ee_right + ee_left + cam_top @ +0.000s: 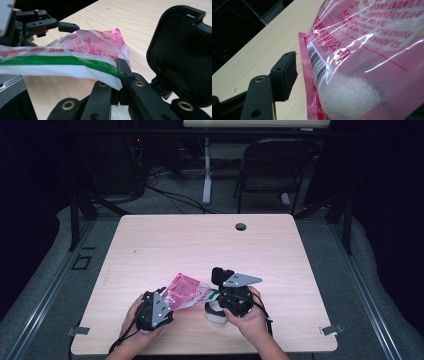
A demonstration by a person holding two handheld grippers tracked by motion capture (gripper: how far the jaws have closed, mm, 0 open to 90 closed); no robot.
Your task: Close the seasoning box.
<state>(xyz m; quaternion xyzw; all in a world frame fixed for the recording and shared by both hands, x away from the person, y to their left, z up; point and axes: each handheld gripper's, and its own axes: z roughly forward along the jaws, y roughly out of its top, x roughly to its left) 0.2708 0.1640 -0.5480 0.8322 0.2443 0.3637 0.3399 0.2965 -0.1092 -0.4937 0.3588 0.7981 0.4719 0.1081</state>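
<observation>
While the right gripper (120,75) pinches the green-and-white end of the pink bag (186,292) just above the near middle of the table (210,245), the left gripper (167,307) stands released, its jaws spread with the bag's barcoded edge beside one pad but not pressed. With one corner carrying it, the bag could sag or slip and spill its white grains (348,93). A small white bowl (215,312) sits under the right hand, near enough to be knocked.
</observation>
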